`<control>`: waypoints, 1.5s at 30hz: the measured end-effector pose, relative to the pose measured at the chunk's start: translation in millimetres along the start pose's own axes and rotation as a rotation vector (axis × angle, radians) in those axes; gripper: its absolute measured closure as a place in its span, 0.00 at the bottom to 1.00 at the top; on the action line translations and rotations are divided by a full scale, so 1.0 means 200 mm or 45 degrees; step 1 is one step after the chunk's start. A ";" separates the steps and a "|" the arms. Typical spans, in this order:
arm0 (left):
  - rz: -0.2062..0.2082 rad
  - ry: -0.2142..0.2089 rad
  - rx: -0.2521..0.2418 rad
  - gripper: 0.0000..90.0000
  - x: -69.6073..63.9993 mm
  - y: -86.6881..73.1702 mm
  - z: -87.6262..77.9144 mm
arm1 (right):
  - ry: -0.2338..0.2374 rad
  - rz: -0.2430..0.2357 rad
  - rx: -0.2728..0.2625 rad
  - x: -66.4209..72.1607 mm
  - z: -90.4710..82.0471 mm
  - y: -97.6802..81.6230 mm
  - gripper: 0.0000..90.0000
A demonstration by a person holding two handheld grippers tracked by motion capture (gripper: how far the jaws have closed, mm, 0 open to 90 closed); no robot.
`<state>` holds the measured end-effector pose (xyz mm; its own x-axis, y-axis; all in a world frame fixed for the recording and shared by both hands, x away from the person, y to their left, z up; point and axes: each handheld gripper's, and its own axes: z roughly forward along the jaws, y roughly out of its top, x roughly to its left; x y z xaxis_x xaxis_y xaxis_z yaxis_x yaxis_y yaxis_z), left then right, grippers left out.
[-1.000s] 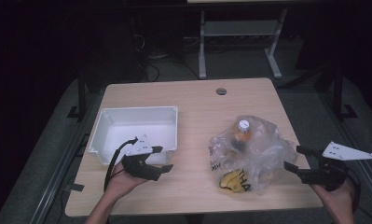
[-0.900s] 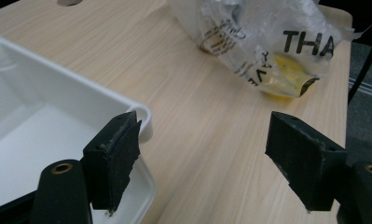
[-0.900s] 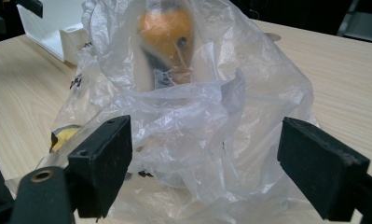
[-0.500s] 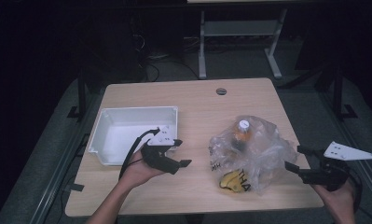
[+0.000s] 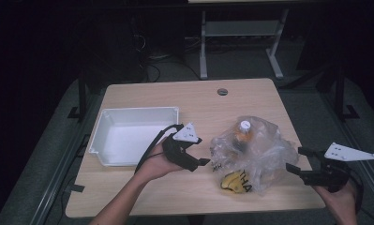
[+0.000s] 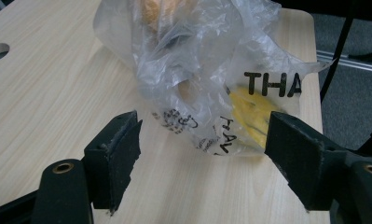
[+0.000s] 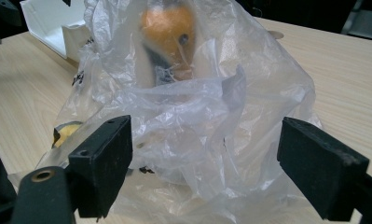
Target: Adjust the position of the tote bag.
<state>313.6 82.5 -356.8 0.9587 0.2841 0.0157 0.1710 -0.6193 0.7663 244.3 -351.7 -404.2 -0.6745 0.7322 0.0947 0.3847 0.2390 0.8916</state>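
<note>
Both grippers — left gripper [image 5: 204, 161], right gripper [image 5: 295, 159] — are held wide open, empty; thin plastic bag [image 5: 255, 150] may be torn if pinched unevenly.

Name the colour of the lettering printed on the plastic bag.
Black lettering, clearest in the left gripper view.

Three cams: one overhead, one on each of my grippers.

High view looks forward and down from my side, whole table [image 5: 142, 187] in frame, far off. My left gripper view sits close to the plastic bag [image 6: 207, 70], facing it low across the tabletop. My right gripper view faces it from the opposite side, closer. All three share the bag.
</note>
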 end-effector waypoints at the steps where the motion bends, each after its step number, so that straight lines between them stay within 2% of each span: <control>1: 0.000 -0.001 0.000 0.29 0.00 0.01 0.01 | 0.000 0.000 0.000 0.00 0.00 0.00 0.19; 9: 0.041 -0.019 0.031 0.29 0.03 0.11 0.09 | -0.008 0.012 -0.018 -0.01 -0.02 0.00 0.19; 11: 0.030 -0.024 0.025 0.29 0.03 0.12 0.10 | -0.008 0.011 -0.017 -0.01 -0.02 0.00 0.19; 12: 0.042 -0.035 0.042 0.29 0.04 0.14 0.11 | -0.008 0.008 -0.015 0.00 -0.02 0.00 0.19; 13: 0.036 -0.032 0.039 0.29 0.04 0.15 0.11 | -0.008 0.008 -0.015 0.00 -0.02 0.00 0.19; 16: 0.083 -0.008 0.086 0.29 0.04 0.16 0.14 | -0.012 0.008 -0.010 0.00 -0.02 0.00 0.19; 19: 0.067 -0.005 0.087 0.31 0.05 0.15 0.17 | -0.014 0.010 -0.018 -0.01 -0.02 -0.01 0.19; 23: 0.084 0.007 0.096 0.32 0.06 0.15 0.20 | -0.014 0.014 -0.019 -0.01 -0.03 -0.01 0.19; 25: 0.074 0.016 0.076 0.34 0.07 0.16 0.21 | -0.014 0.011 -0.011 0.00 -0.02 0.00 0.20; 29: 0.062 -0.003 0.078 0.49 0.09 0.18 0.24 | -0.004 0.007 -0.011 0.00 -0.01 0.00 0.21; 33: 0.074 -0.019 0.095 0.67 0.10 0.21 0.26 | 0.002 0.001 0.006 0.00 0.00 -0.01 0.21; 34: 0.084 -0.011 0.106 0.67 0.10 0.22 0.27 | 0.000 0.001 0.007 0.00 -0.01 -0.01 0.21; 35: 0.082 -0.002 0.103 0.73 0.10 0.22 0.28 | -0.001 0.000 0.001 0.00 -0.01 -0.01 0.21; 36: 0.106 0.009 0.110 0.83 0.10 0.22 0.28 | -0.002 0.007 -0.008 0.00 -0.02 -0.01 0.22; 38: 0.110 0.039 0.125 0.90 0.09 0.22 0.29 | -0.005 0.004 -0.012 -0.01 -0.02 -0.01 0.22; 40: 0.115 0.050 0.145 0.94 0.10 0.22 0.29 | -0.004 0.001 -0.014 -0.01 -0.02 -0.01 0.22; 42: 0.116 0.097 0.193 0.96 0.09 0.21 0.31 | -0.007 -0.004 -0.015 0.00 -0.02 -0.01 0.23; 44: 0.118 0.097 0.211 0.96 0.09 0.21 0.31 | -0.006 -0.003 -0.015 0.00 -0.02 0.00 0.23; 45: 0.123 0.127 0.241 0.96 0.09 0.19 0.32 | -0.002 -0.007 -0.012 0.00 -0.02 -0.01 0.24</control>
<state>352.6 16.3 -368.3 0.9470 0.2821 0.1535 0.1283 -0.7705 0.6243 241.4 -354.4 -403.5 -0.6755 0.7319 0.0895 0.3754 0.2370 0.8960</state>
